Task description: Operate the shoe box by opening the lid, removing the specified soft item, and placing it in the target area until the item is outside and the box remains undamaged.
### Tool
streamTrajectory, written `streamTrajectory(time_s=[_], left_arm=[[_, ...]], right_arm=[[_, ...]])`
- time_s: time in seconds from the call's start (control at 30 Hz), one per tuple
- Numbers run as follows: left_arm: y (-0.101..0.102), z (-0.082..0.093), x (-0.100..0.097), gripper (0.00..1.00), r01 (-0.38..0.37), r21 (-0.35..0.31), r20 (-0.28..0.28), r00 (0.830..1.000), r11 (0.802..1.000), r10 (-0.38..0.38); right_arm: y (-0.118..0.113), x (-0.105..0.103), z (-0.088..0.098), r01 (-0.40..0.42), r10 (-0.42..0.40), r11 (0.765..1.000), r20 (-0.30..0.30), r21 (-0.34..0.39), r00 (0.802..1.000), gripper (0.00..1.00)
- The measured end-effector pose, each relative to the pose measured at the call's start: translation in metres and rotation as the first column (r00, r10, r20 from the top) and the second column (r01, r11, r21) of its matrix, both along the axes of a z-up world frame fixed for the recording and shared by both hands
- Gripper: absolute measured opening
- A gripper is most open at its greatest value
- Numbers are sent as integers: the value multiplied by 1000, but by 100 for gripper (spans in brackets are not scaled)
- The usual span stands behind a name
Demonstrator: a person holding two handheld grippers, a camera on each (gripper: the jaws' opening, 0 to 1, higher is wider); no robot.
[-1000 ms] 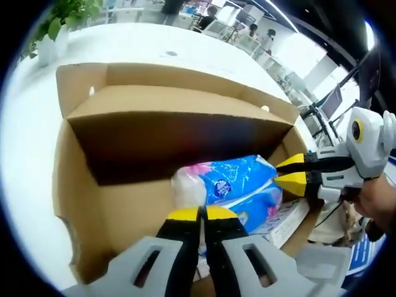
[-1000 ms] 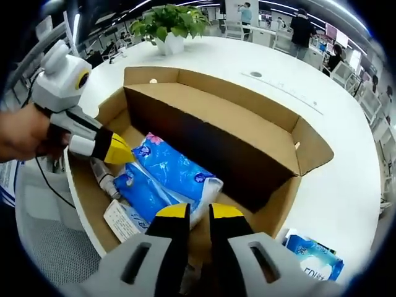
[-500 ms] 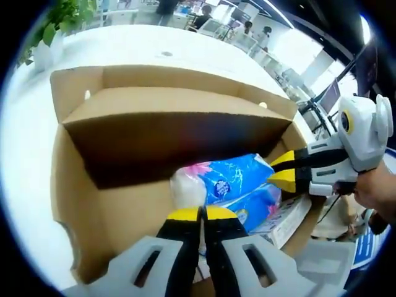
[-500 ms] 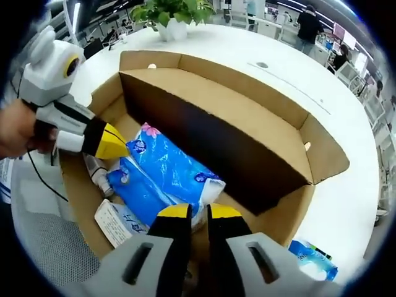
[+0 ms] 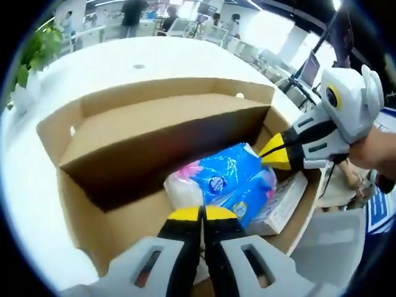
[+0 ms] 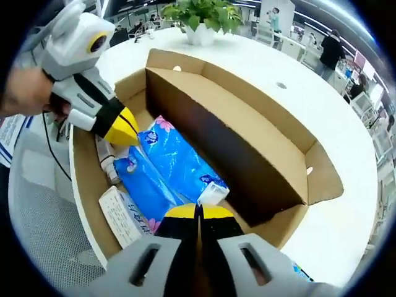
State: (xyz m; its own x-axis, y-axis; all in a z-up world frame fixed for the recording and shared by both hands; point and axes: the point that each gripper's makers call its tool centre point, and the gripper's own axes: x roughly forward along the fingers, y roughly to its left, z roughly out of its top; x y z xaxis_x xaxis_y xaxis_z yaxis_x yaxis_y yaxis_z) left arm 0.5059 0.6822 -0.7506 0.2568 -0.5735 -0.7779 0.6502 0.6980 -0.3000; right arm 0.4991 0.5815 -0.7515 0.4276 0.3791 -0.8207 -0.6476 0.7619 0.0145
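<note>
An open brown shoe box (image 5: 80, 198) stands on a white table, its lid flap (image 6: 247, 124) leaning over the inside. A blue soft tissue pack (image 5: 232, 176) (image 6: 167, 167) lies in the box. My right gripper (image 6: 198, 213) (image 5: 266, 154) is shut at the pack's white end flap, which rises just above the tips. My left gripper (image 5: 201, 213) is shut with nothing seen between its jaws. In the right gripper view the left gripper (image 6: 127, 135) touches the pack's pink-flower end. A hand holds each gripper.
A white booklet (image 5: 281, 204) (image 6: 117, 213) and a small white bottle (image 6: 105, 164) lie in the box beside the pack. A potted plant (image 6: 204, 18) stands on the table behind the box. A mesh chair (image 6: 43, 235) is at the table's near edge. People stand far off.
The right gripper's jaws, slightly apart before, have come together at the pack's end. Both cameras have shifted, and the left gripper sits closer to the flower end.
</note>
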Motion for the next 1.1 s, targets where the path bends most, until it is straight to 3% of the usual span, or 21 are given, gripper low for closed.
streamTrajectory(time_s=[0.33, 0.6, 1.1], left_arm=[[0, 40, 4, 0, 36, -17, 51, 998, 999, -35], [-14, 73, 4, 0, 60, -66, 86, 995, 996, -54], [-56, 104, -14, 0, 144, -105, 124, 984, 984, -131]], right_arm=[[1, 4, 39, 5, -8, 999, 68, 48, 998, 0], [-13, 7, 73, 35, -42, 998, 122, 57, 992, 0], [-55, -13, 103, 112, -116, 993, 174, 36, 978, 0]])
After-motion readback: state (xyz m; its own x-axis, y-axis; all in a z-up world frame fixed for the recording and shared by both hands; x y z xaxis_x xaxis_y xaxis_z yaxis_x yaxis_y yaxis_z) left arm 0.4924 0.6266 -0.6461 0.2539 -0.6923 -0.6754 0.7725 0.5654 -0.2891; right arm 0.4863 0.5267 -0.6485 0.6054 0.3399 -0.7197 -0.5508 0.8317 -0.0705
